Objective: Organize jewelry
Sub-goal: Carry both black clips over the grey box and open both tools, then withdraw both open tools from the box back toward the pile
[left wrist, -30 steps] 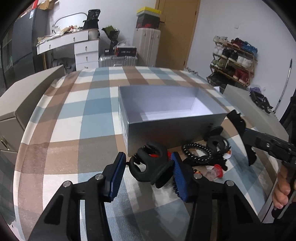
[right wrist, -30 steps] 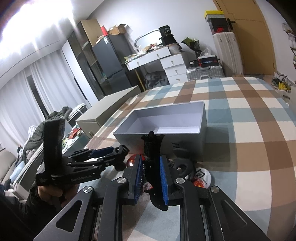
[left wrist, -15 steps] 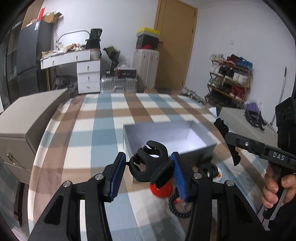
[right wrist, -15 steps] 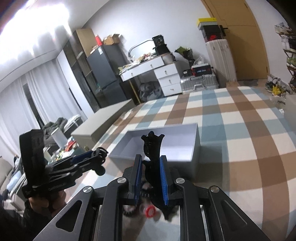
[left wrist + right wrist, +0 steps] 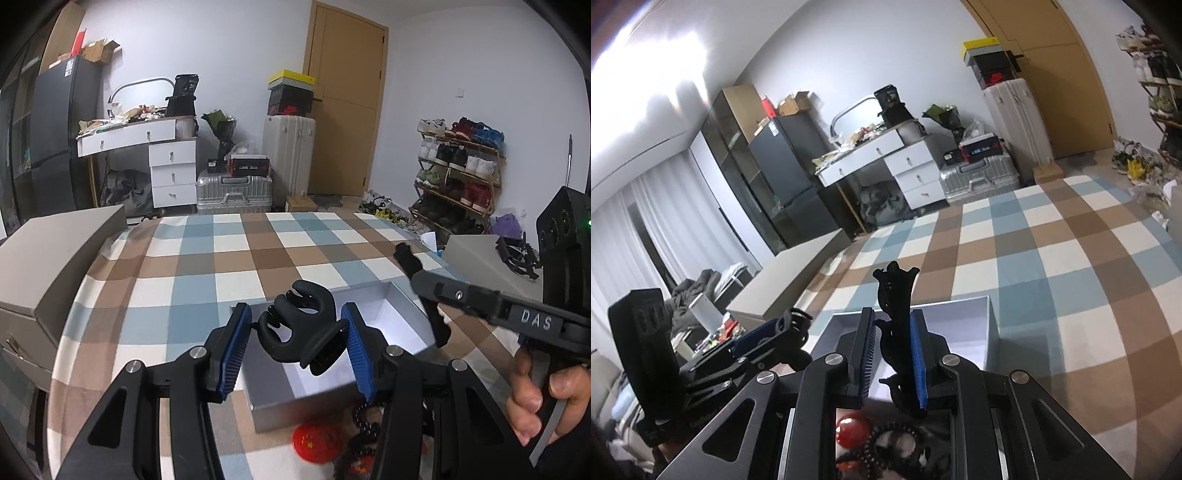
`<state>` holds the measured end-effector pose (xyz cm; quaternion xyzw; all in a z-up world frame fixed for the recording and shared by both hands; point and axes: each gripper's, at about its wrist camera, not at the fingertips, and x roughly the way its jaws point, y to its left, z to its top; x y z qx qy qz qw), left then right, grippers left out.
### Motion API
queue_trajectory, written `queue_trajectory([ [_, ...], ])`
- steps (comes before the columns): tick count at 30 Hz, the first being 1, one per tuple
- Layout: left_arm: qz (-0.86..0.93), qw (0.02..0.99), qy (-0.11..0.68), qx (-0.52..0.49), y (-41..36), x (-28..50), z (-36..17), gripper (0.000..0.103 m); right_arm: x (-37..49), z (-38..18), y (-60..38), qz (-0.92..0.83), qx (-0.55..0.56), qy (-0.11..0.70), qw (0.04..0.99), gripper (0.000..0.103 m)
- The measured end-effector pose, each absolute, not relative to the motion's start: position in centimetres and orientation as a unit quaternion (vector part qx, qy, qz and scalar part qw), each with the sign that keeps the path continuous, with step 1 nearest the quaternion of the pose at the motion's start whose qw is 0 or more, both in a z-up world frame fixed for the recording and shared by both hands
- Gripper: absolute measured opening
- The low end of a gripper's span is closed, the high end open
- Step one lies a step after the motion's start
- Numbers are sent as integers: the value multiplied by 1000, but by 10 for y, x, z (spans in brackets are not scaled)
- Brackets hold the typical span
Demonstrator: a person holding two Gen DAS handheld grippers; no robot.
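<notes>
Two black hair claws are hanging above the open grey box (image 5: 280,410) on the checked worktop (image 5: 207,273). Your left tongs (image 5: 295,350), tilted downward, are gripping the rounded claw (image 5: 299,332) half-spread; your right tongs (image 5: 892,360) are pinching the slim claw (image 5: 895,325) nearly closed.

Two handheld black claws: the left claw (image 5: 297,352) and the right claw (image 5: 892,360) each carry ribbed blue pads (image 5: 233,350) on angular black arms fastened with round silver screws (image 5: 197,352). The right claw's body bears raised white letters "DAS" (image 5: 536,319). A hand (image 5: 546,400) wraps a grey trigger.
</notes>
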<state>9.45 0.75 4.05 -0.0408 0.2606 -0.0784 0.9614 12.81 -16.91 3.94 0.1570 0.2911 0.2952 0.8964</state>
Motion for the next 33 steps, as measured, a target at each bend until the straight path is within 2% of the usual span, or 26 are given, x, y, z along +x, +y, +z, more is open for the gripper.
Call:
queue_trajectory([
  [25,-63,954,293,-16,-11,108,23,45,141,10,-155,272,117,322,899,18],
  [30,-61,954,294,-6,-15,103,26,45,135,14,-160,282,123,320,896,21],
  [32,-59,952,300,-1,-16,102,26,46,131,18,-162,277,117,314,900,25],
  [33,-59,952,301,-1,-16,100,27,53,128,20,-164,270,112,312,904,26],
])
